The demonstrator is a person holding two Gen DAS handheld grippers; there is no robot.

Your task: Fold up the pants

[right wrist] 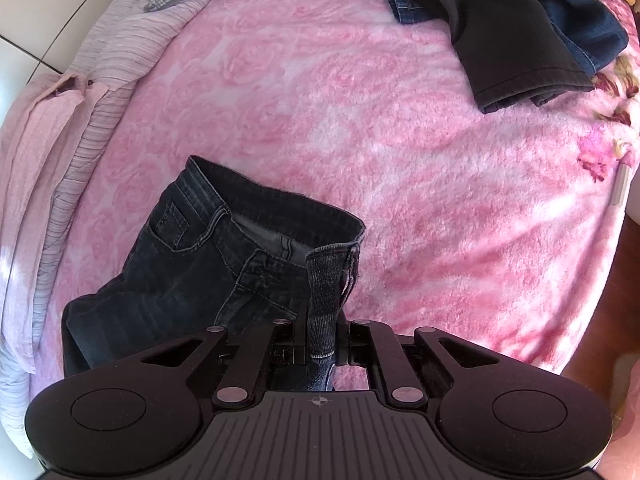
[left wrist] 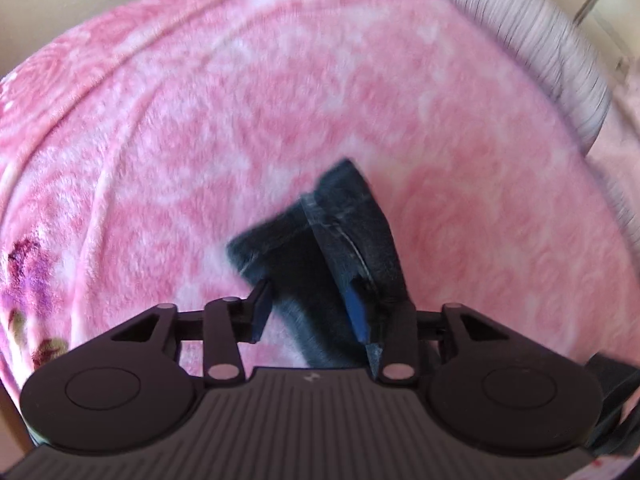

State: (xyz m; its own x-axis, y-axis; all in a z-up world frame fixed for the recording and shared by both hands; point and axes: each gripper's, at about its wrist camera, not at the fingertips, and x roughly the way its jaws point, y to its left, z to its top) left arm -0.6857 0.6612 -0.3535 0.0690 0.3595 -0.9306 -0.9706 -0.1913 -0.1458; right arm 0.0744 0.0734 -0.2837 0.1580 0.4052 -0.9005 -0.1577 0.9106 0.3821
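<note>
Dark denim pants [right wrist: 192, 272] lie on a pink fleece blanket [right wrist: 400, 140], waistband and pocket facing up, in the right wrist view. My right gripper [right wrist: 320, 332] is shut on a narrow strip of the pants' hem [right wrist: 324, 280], which stands up between its fingers. In the blurred left wrist view another part of the pants [left wrist: 344, 216] rises between the fingers of my left gripper [left wrist: 310, 312]. Those fingers stand wide apart, with the denim draped against the right one [left wrist: 358, 312].
A heap of dark clothes [right wrist: 512, 32] lies at the blanket's far right. Pale striped and pink bedding [right wrist: 100, 80] is bunched along the left edge; it shows again as striped bedding [left wrist: 552, 52] at upper right. Bare pink blanket [left wrist: 200, 120] fills the middle.
</note>
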